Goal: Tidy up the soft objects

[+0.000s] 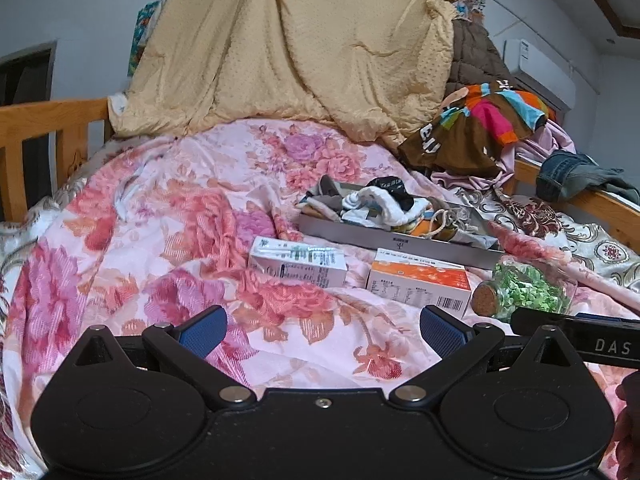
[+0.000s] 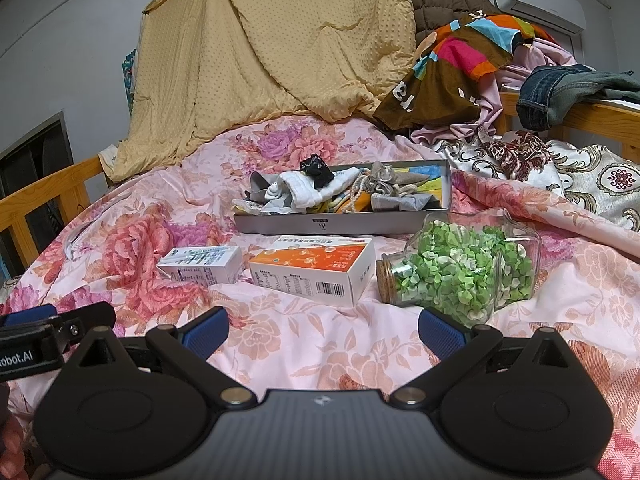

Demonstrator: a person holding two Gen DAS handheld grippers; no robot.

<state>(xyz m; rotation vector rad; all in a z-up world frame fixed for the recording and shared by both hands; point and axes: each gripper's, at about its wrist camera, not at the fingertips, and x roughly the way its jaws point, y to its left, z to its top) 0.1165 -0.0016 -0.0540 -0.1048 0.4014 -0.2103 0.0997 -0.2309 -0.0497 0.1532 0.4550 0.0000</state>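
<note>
A shallow grey tray (image 1: 384, 236) (image 2: 280, 225) lies on the floral bedspread, piled with soft items: white cloth (image 1: 380, 200) (image 2: 316, 190), a black sock (image 2: 318, 168), grey cloths and a drawstring pouch (image 2: 380, 184). My left gripper (image 1: 322, 328) stands open and empty above the bedspread, well short of the tray. My right gripper (image 2: 322, 328) is open too, empty, near the front of the boxes. The right gripper's side shows at the left wrist view's right edge (image 1: 580, 332).
In front of the tray lie a white-green box (image 1: 298, 262) (image 2: 202, 264), an orange-white box (image 1: 420, 282) (image 2: 316, 270) and a corked glass jar of green paper stars (image 1: 520, 292) (image 2: 460, 272). Yellow quilt (image 2: 280, 40), colourful clothes (image 2: 460, 64), jeans (image 2: 560, 88) and wooden bed rails (image 1: 40, 120) surround.
</note>
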